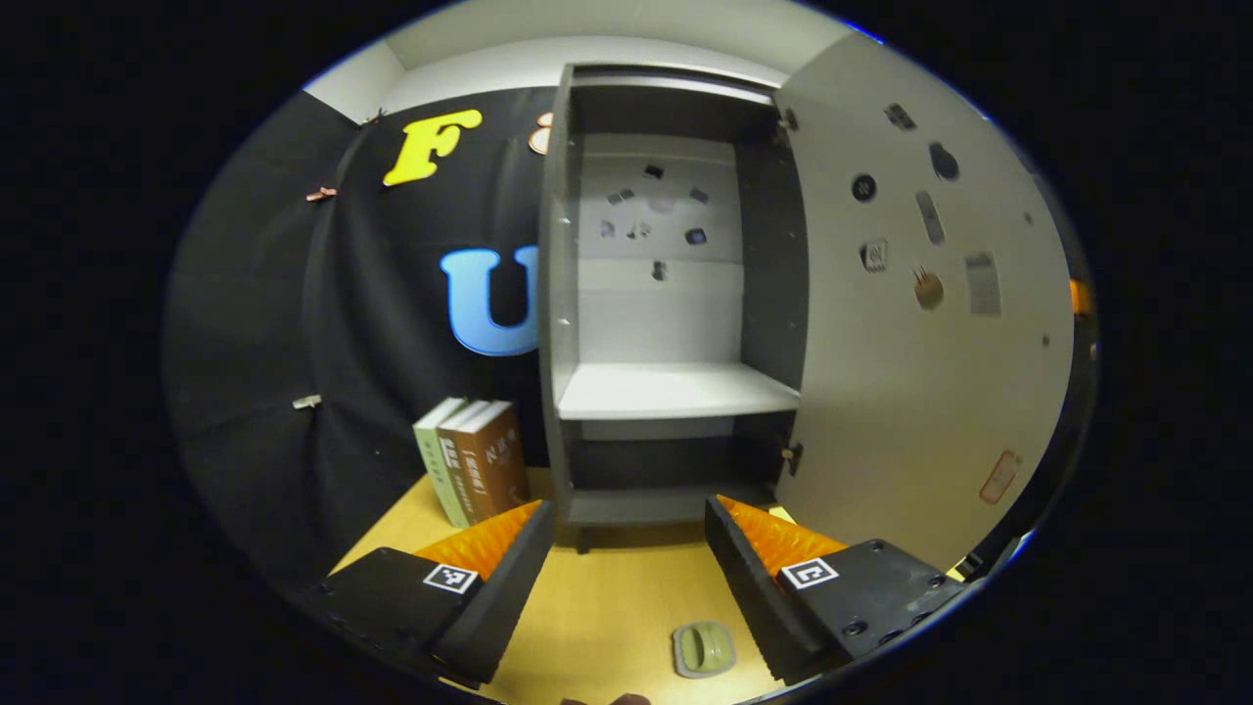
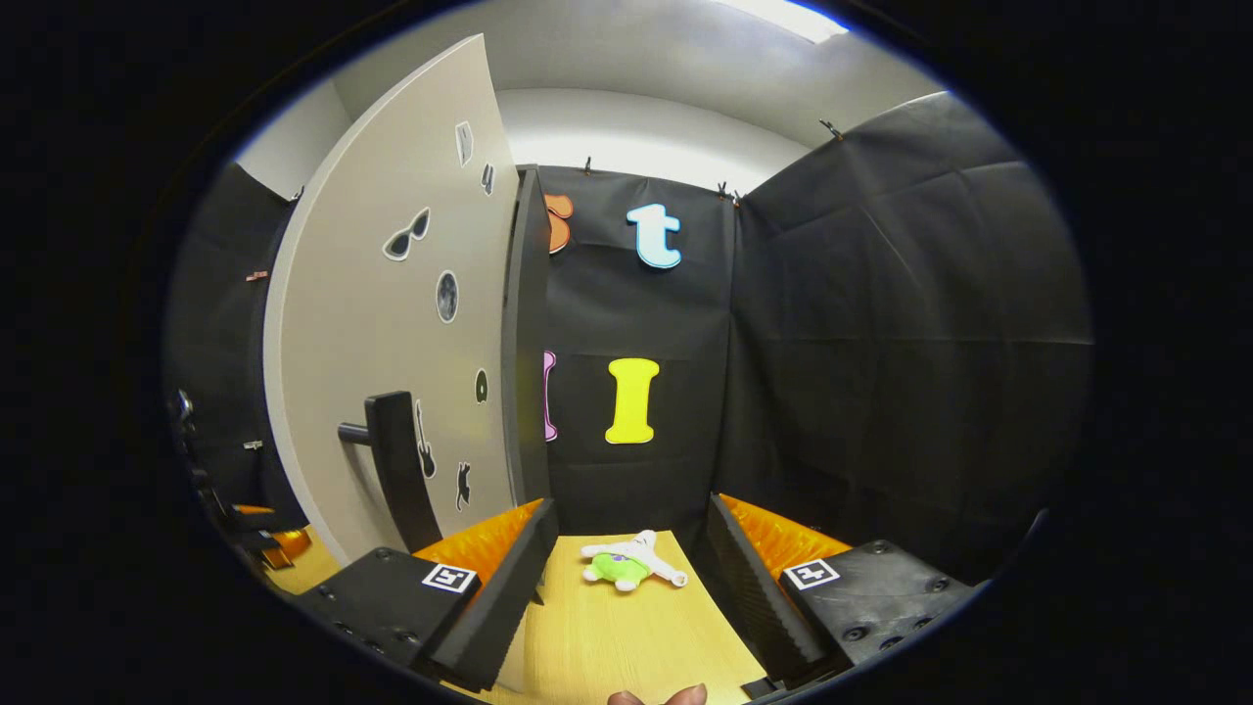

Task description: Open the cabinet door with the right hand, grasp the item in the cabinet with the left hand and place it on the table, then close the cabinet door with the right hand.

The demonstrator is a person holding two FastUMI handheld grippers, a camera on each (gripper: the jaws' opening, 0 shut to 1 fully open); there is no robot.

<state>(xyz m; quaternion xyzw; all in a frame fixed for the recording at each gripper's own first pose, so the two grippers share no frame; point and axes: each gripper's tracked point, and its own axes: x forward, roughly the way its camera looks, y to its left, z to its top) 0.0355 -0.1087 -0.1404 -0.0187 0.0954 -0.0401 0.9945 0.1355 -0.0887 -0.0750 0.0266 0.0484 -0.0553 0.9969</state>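
Observation:
The grey cabinet (image 1: 558, 294) stands open in the left gripper view, and its white shelf (image 1: 675, 390) is bare. Its door (image 1: 910, 323) is swung wide to the right. A small grey-green item (image 1: 703, 648) lies on the wooden table (image 1: 607, 597), low between the fingers of my left gripper (image 1: 628, 509), which is open and holds nothing. In the right gripper view the door's (image 2: 382, 294) sticker-covered outer face fills the left, with its dark bar handle (image 2: 396, 470) just left of my right gripper (image 2: 631, 504). That gripper is open and apart from the handle.
Three books (image 1: 470, 470) stand upright left of the cabinet against the cloth wall. A small white and green plush toy (image 2: 631, 566) lies on the table (image 2: 626, 636) ahead of the right gripper. Black cloth walls close the booth behind and on the right.

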